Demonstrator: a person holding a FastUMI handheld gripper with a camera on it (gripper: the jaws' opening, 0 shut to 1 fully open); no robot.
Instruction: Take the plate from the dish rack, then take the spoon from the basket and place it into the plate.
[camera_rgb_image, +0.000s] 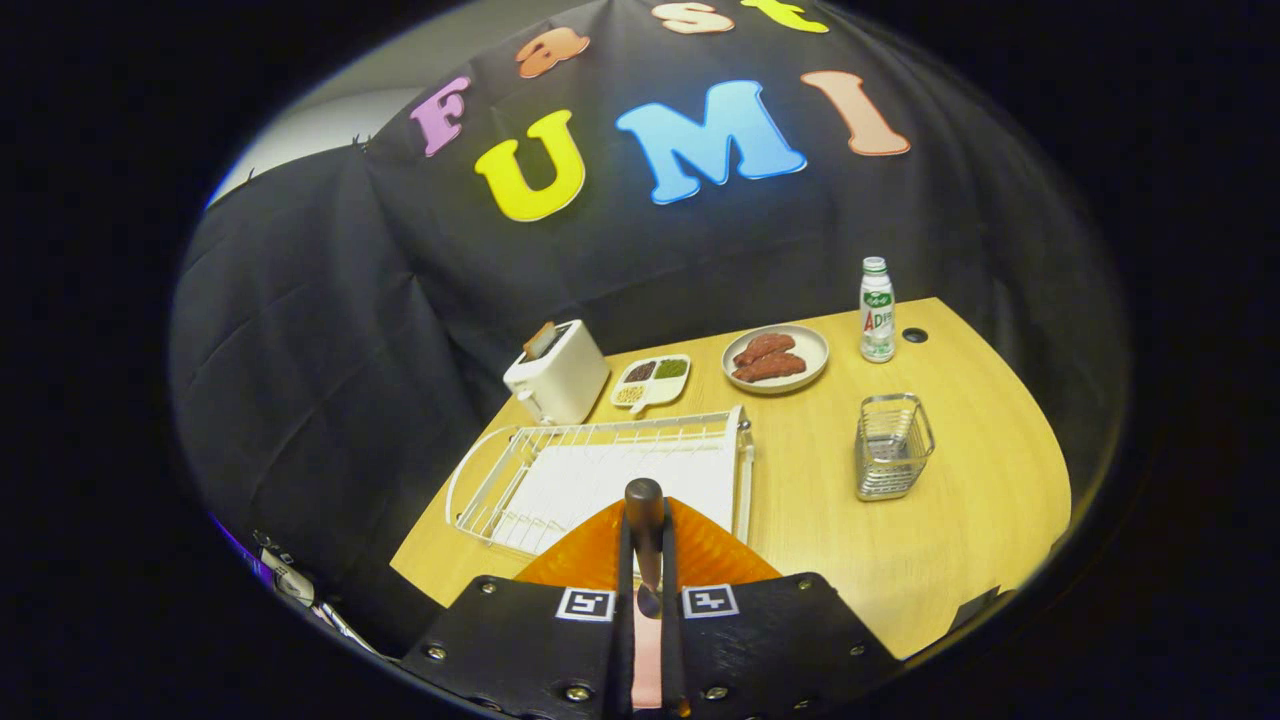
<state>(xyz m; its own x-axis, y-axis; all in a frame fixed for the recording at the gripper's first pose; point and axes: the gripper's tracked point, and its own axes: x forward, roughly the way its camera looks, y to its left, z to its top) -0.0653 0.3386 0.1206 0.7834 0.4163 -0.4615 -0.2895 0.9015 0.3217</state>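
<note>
Gripper (646, 570) pinching spoon (645, 530) above orange plate (600, 555), dish rack (600, 470) apparently bare, basket (890, 445) beyond

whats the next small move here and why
Probably lower the spoon onto the orange plate and open. The hand-held gripper is shut on the spoon's handle, the plate lies just under its fingers in front of the dish rack, and the wire basket stands off to the side.

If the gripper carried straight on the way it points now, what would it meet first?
Probably the dish rack: the gripper, shut on the spoon above the orange plate, points over it. Depth is unclear.
</note>
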